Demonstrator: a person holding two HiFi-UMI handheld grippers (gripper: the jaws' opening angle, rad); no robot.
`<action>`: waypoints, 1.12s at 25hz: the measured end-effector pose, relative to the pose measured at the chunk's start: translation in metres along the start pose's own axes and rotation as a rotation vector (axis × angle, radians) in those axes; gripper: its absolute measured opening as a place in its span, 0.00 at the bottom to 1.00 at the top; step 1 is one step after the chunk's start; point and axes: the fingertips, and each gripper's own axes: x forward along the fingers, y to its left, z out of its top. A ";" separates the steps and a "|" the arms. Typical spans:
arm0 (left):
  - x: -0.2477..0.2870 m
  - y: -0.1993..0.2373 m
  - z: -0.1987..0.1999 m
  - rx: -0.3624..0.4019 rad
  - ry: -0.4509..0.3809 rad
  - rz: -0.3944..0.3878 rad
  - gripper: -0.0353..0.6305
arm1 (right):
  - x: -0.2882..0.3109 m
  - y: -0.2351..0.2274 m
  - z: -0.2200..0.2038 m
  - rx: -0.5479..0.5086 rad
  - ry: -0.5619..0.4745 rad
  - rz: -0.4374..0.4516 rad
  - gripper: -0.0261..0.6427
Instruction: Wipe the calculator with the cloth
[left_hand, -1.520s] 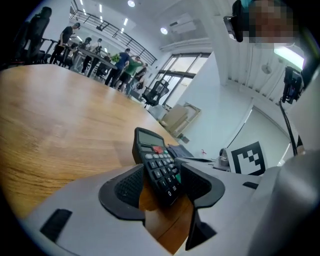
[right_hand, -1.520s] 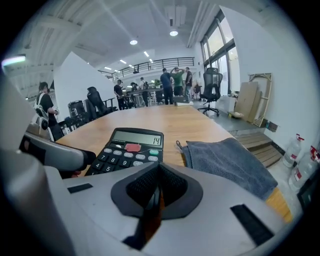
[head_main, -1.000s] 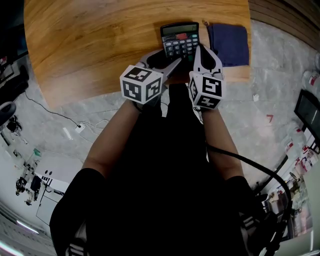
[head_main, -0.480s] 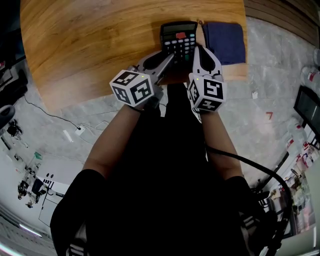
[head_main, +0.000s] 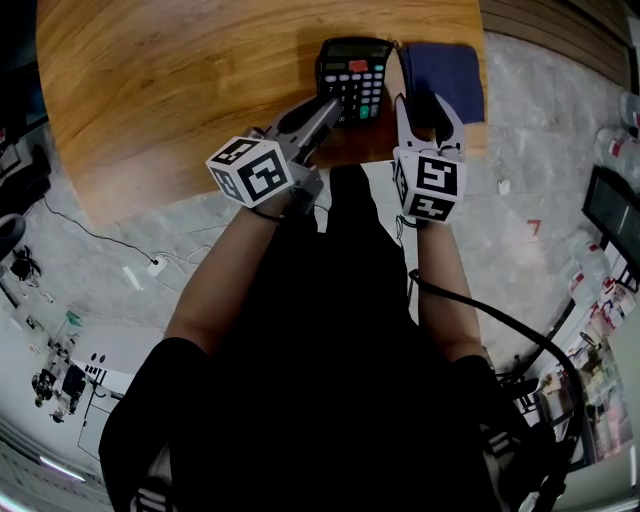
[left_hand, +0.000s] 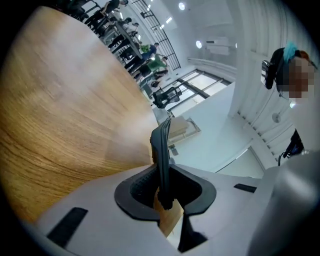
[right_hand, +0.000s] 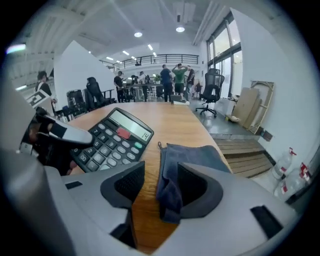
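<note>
At your far left the table (head_main: 150, 90) runs as a broad stretch of wood grain, and its rounded near edge curves towards you above the grey floor (head_main: 100, 280). Your left gripper (left_hand: 164, 187) comes in over that near edge, pointing up and to the right in the head view. Its jaws have just been closing and are clenched on the calculator (head_main: 355, 75): in the left gripper view the thin dark casing stands edge-on between the pads, both pressing on it. The grip is at the calculator's near left corner. The calculator sits close to the table's near edge, right of the middle, with its display away from you and its keys towards you. Whether the held corner is off the wood I cannot tell. Just right of it, across a narrow strip of bare wood, the dark blue cloth (head_main: 445, 70) lies in the table's near right corner, its right border close to the table's right edge. Your right gripper (right_hand: 161, 192) hangs over the cloth's near border. Its jaws have just been opening and stand released, well apart. A rumpled fold of the cloth lies between them against the right-hand pad, and the left-hand pad has bare wood in front of it. Past the right edge there is grey floor again, with bottles (right_hand: 286, 162) standing well apart from the table
</note>
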 end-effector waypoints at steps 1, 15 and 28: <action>0.000 -0.001 0.000 -0.006 0.000 -0.005 0.16 | 0.000 -0.006 -0.002 -0.026 0.021 -0.018 0.29; 0.004 -0.007 -0.002 -0.018 0.018 -0.044 0.16 | 0.027 -0.040 -0.030 0.058 0.192 0.001 0.34; 0.001 -0.013 0.003 -0.025 -0.002 -0.060 0.16 | 0.012 -0.040 -0.006 0.019 0.107 -0.010 0.13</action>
